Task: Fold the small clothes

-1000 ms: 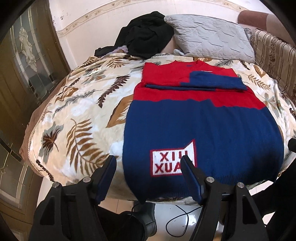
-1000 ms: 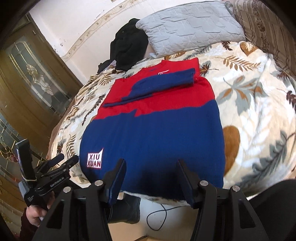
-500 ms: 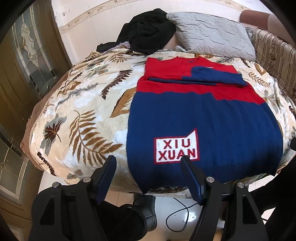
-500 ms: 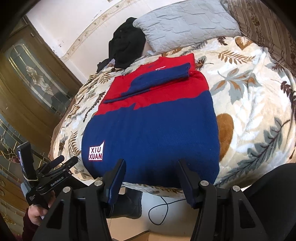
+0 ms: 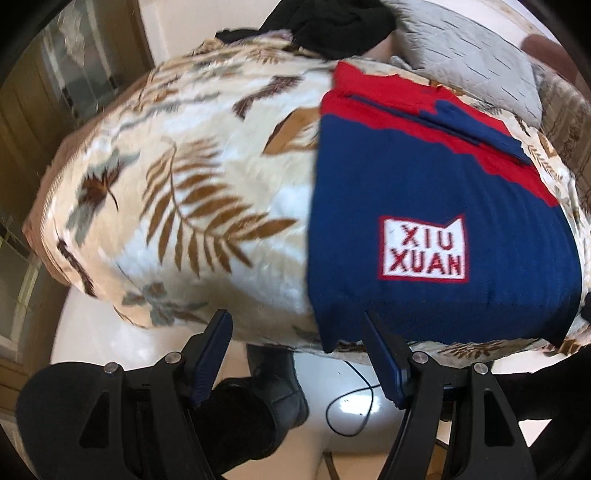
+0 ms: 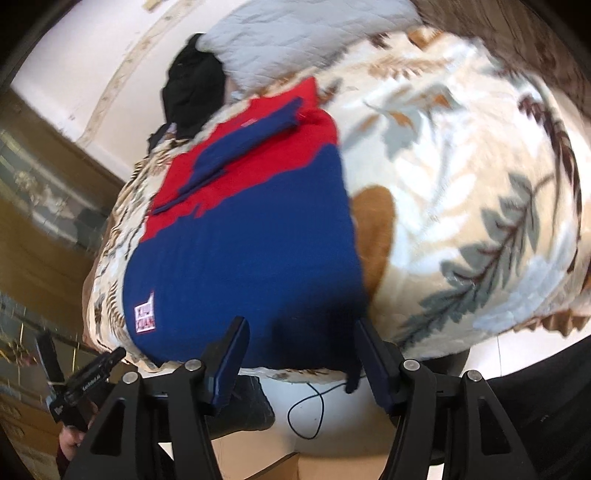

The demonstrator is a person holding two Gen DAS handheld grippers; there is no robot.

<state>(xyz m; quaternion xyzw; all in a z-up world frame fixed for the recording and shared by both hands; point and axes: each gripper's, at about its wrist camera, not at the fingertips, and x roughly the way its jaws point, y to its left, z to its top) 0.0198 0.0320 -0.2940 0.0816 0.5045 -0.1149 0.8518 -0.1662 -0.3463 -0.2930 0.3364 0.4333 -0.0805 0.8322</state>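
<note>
sweater flat at bed's near edge, both grippers empty

your left gripper (image 5: 297,325) hangs over the near edge of the bed (image 5: 192,177), jaws apart with nothing between them. the sweater's near left corner sits just ahead of its right finger; no contact that you can confirm.

your right gripper (image 6: 299,332) has its jaws apart too, still widening a little, nothing pinched. the sweater's near right hem lies under and ahead of the gap. its right finger overlaps the hem corner in the view; touching or not, cannot tell.

the sweater (image 5: 424,184) lies flat on the bed: blue lower body, red upper part, a blue sleeve (image 6: 251,142) folded across the red. a white patch (image 5: 423,247) reading "xiu xuan" sits near the hem on the left side. the hem reaches the mattress edge.

surface: a plush blanket, cream with brown and grey leaf print, draped over the rounded edge. at the far end, a grey quilted pillow (image 5: 472,55) and a black garment (image 5: 332,26) heaped beside it against a white wall.

room: a wooden door with patterned glass (image 6: 48,192) on the left. pale glossy floor below the bed edge, with a thin black cable (image 5: 351,402) and a dark boot (image 5: 277,384). both views are blurred.
</note>
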